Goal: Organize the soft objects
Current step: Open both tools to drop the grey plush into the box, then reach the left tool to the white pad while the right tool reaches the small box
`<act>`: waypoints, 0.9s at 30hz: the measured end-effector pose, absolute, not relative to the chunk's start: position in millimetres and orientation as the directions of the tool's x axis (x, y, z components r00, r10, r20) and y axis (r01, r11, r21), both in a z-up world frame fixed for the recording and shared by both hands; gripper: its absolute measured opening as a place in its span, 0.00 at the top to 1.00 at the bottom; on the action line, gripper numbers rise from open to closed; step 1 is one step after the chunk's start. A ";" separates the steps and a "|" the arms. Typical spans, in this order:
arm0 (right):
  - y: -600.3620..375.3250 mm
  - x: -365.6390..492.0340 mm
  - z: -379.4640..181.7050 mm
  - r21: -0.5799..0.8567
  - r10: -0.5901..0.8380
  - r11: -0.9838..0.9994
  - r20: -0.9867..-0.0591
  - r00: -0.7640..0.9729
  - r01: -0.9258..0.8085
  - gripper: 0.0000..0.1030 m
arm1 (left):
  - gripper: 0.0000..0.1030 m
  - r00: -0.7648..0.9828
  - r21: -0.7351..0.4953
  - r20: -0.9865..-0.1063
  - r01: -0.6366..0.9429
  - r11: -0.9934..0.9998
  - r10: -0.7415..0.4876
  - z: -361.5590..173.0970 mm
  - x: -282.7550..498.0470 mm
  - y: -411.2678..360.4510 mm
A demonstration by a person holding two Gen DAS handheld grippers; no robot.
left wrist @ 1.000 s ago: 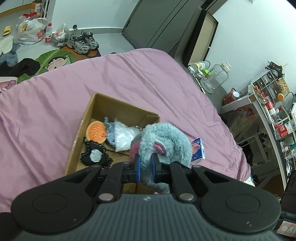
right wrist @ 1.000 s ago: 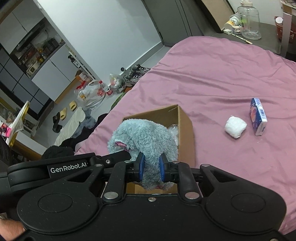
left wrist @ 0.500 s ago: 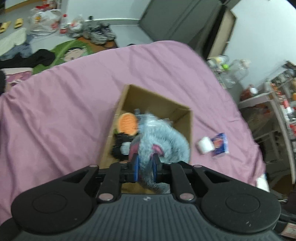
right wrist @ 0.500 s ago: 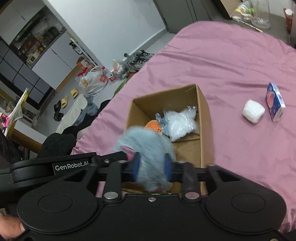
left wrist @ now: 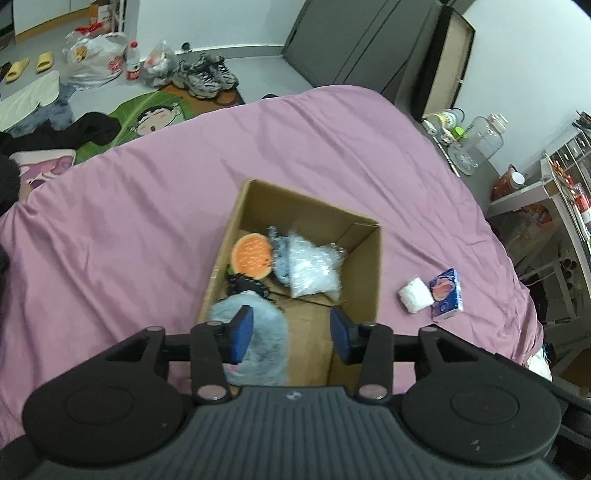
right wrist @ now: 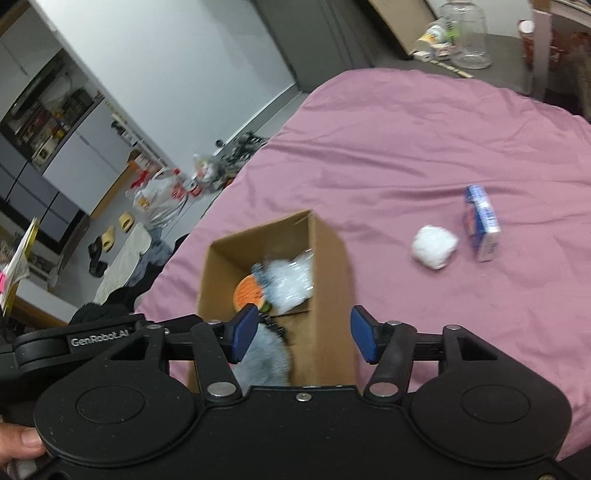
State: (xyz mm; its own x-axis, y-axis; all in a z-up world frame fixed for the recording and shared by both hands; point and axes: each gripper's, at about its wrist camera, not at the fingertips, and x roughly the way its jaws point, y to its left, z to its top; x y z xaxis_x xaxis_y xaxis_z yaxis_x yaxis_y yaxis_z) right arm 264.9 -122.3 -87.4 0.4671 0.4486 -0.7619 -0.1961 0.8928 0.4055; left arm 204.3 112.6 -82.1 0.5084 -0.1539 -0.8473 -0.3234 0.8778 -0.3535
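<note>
A cardboard box (left wrist: pixel 364 266) (right wrist: pixel 332 273) stands open on the pink bedsheet. Inside lie an orange round plush (left wrist: pixel 253 256) (right wrist: pixel 248 292), a clear crinkly bag of stuffing (left wrist: pixel 312 271) (right wrist: pixel 291 282), a black-and-white soft item (left wrist: pixel 247 286) and the grey plush toy (left wrist: pixel 258 345) (right wrist: pixel 264 360) at the near end. My left gripper (left wrist: pixel 291 338) hovers open above the box's near end, the grey plush just under its left finger. My right gripper (right wrist: pixel 303 338) is open too, over the same end. A white soft ball (left wrist: pixel 415 295) (right wrist: pixel 434 245) lies right of the box.
A blue tissue pack (left wrist: pixel 447 293) (right wrist: pixel 482 223) lies beside the white ball. Beyond the bed's far edge sit a glass jar (left wrist: pixel 480 140) (right wrist: pixel 469 35), shelves, shoes (left wrist: pixel 205 75) and bags on the floor. A hand (right wrist: pixel 20 443) holds the right gripper's handle.
Both grippers held the grey plush a second ago. They have opened, and the plush has dropped into the near end of the box.
</note>
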 end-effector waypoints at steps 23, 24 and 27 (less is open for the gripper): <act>-236.8 299.8 -108.8 0.447 0.413 0.892 -0.741 0.530 -0.070 0.41 | 0.49 0.502 -0.321 -0.850 -0.254 0.913 -0.159 -76.1 255.1 5.6; -240.0 301.5 -110.2 0.450 0.414 0.890 -0.739 0.531 -0.068 0.41 | 0.49 0.500 -0.319 -0.852 -0.256 0.913 -0.157 -77.0 258.4 1.3; -247.3 307.6 -115.5 0.452 0.418 0.889 -0.737 0.531 -0.072 0.41 | 0.49 0.490 -0.314 -0.857 -0.253 0.915 -0.158 -81.3 265.3 -8.2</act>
